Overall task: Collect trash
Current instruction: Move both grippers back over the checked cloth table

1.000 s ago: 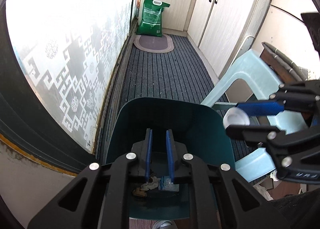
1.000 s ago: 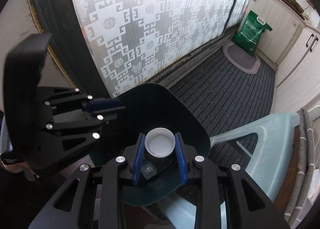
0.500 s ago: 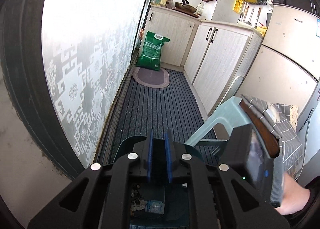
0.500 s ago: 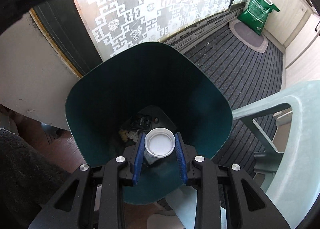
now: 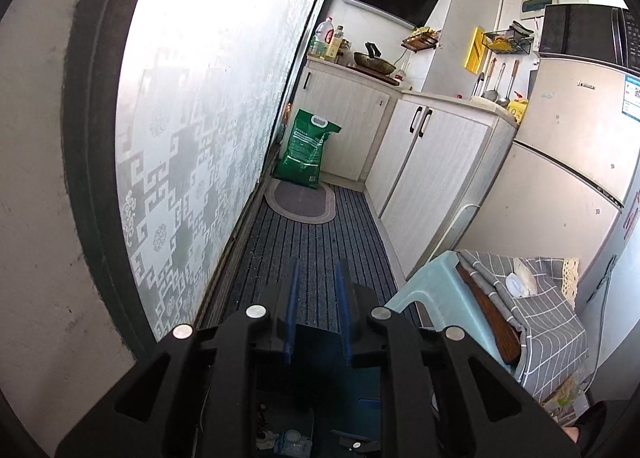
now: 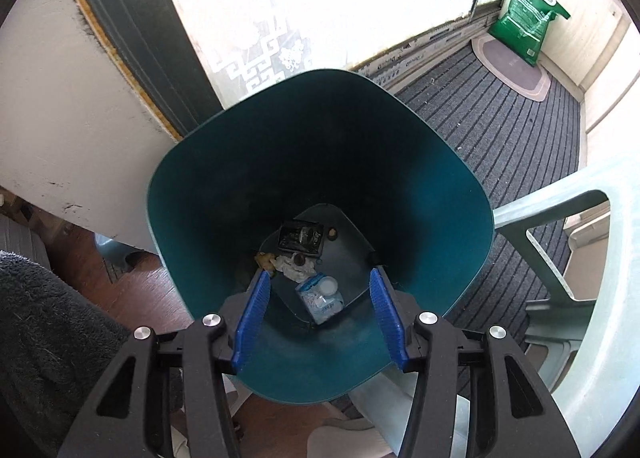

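A dark teal trash bin (image 6: 240,178) fills the right wrist view from above. On its floor lie a small clear bottle with a white cap (image 6: 322,296), crumpled tissue (image 6: 294,268) and a black packet (image 6: 300,236). My right gripper (image 6: 318,274) hangs over the bin mouth with its jaws opening and nothing between the pads. In the left wrist view my left gripper (image 5: 319,270) points along the kitchen floor, its jaws opening a narrow gap that holds nothing. The bin (image 5: 336,362) shows only below its fingers. A crumpled white tissue (image 5: 520,282) lies on a grey checked cloth.
A pale green plastic chair (image 6: 580,258) stands right of the bin, next to the cloth-covered stand (image 5: 552,310). A frosted patterned glass door (image 5: 192,138) runs along the left. Beyond lie a striped floor mat (image 5: 320,242), a green sack (image 5: 306,150), white cabinets (image 5: 432,162) and a fridge (image 5: 560,178).
My right gripper sank toward the bin and opened; the white-capped bottle it held now lies on the bin floor. My left gripper rose and tilted up, and its jaws parted slightly.
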The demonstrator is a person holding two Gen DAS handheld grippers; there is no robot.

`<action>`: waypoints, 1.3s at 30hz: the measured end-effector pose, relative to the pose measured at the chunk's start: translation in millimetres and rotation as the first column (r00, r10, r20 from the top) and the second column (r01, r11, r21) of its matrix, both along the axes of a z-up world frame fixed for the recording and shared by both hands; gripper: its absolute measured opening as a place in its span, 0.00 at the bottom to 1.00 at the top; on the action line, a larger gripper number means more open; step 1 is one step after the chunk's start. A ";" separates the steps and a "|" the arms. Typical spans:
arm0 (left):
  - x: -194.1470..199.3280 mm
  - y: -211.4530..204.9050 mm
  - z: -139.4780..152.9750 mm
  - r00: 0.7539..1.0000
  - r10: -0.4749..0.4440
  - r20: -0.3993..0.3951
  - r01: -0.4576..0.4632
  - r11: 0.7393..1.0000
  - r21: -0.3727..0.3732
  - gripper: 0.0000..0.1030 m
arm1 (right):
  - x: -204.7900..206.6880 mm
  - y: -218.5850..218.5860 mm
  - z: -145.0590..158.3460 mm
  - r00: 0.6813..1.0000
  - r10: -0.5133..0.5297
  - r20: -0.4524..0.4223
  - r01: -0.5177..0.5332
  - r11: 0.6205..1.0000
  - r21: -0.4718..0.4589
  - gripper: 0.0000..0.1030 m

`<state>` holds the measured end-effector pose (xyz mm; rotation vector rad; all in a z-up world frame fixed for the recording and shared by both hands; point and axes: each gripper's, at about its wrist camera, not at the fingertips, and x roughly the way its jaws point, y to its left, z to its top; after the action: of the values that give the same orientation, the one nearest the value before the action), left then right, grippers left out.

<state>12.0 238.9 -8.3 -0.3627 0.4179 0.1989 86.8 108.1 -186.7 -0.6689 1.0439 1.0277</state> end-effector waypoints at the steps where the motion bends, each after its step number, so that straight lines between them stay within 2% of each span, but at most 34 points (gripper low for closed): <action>1: -0.6 1.2 1.9 1.000 0.010 0.009 -0.010 1.000 -0.002 0.19 | -1.8 -0.9 4.0 1.000 0.006 0.004 -0.006 1.000 0.012 0.43; 4: -1.7 3.0 7.6 1.000 0.006 0.018 -0.005 1.000 -0.016 0.26 | -5.7 -4.3 20.6 1.000 0.019 0.017 -0.020 0.998 0.057 0.38; 11: -0.8 -4.6 17.7 0.999 0.010 0.052 -0.010 1.000 -0.011 0.29 | -3.4 -23.5 80.7 0.994 -0.007 0.110 -0.015 0.980 0.198 0.31; 16: 5.5 -14.8 19.2 0.999 -0.002 0.050 0.002 1.000 0.003 0.32 | 10.3 -56.4 127.1 0.982 -0.095 0.160 0.041 0.949 0.311 0.29; 22: 19.9 -36.1 20.2 0.998 -0.047 0.033 0.047 0.999 0.020 0.37 | 38.8 -108.9 161.2 0.957 -0.223 0.187 0.138 0.914 0.382 0.29; 31: 57.7 -95.3 25.5 0.987 -0.164 -0.007 0.164 0.984 0.072 0.46 | 77.6 -181.0 173.4 0.899 -0.363 0.245 0.253 0.887 0.386 0.29; 39: 105.9 -157.8 18.7 0.941 -0.328 -0.084 0.335 0.937 0.102 0.47 | 120.2 -237.3 166.2 0.877 -0.432 0.210 0.339 0.866 0.367 0.32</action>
<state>117.8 81.1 10.4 -0.1675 0.5240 -0.0954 207.0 -129.2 -20.6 -0.3057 0.6953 0.6941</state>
